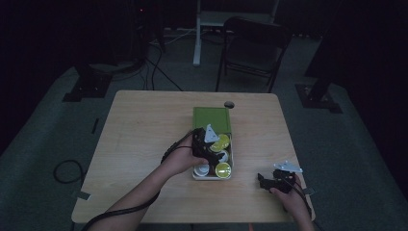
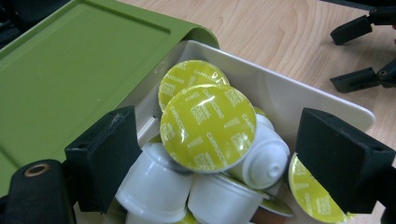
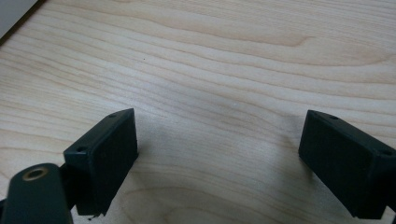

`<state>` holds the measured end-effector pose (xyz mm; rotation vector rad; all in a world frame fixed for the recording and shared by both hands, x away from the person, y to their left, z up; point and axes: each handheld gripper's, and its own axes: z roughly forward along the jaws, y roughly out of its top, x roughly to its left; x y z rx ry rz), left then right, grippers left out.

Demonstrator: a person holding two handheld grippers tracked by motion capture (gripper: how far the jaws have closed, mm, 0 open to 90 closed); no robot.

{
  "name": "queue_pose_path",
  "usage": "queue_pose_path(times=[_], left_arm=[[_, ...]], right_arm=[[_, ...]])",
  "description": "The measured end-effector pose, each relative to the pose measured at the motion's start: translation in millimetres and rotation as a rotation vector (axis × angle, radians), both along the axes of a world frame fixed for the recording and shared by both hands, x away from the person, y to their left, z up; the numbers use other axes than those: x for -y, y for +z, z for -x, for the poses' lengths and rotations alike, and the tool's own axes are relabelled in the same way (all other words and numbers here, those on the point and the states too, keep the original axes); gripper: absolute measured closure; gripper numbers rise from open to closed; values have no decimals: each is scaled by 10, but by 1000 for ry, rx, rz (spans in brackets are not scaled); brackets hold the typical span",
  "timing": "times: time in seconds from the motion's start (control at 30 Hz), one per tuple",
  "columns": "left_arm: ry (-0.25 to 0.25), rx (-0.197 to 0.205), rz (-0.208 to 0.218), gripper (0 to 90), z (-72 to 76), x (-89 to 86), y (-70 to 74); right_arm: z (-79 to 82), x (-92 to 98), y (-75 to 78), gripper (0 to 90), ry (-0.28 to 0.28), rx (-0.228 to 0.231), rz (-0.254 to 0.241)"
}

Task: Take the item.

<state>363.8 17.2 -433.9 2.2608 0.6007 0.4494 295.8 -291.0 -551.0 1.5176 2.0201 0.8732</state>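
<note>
While the left gripper (image 2: 217,158) hovers over the white tray (image 2: 327,105) at frame centre in the high view, its jaws stand wide apart, holding nothing, straddling the topmost capsule (image 2: 208,127), which lies tilted, yellow-green foil up, on the heap. Judgement: close on that capsule's rim squarely, slowly; foil looks slippery, neighbours may shift. Green lid (image 2: 70,74) crowds the upper left, tray wall the right, so lift straight up. Right gripper (image 3: 219,158), lower right in the high view, wide open and empty over bare table (image 3: 224,60); ample room there.
</note>
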Motion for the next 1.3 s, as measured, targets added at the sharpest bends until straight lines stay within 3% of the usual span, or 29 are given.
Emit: queue_pose_path(times=[0.43,0.63,0.7,0.8,1.3], left_arm=[[2,-69,-7,167,-117,91,-124],[15,-91,5,264,-141,97,-164],[21,-88,4,341,-146,90,-158],[30,-78,-3,380,-146,83,-149],[23,-28,14,392,-56,34,18]], right_arm=[[1,-1,0,112,-1,-1,-1],[1,-2,0,112,-1,-1,-2],[1,-2,0,113,-1,-1,-2],[1,-2,0,112,-1,-1,-2],[0,0,0,112,0,0,0]])
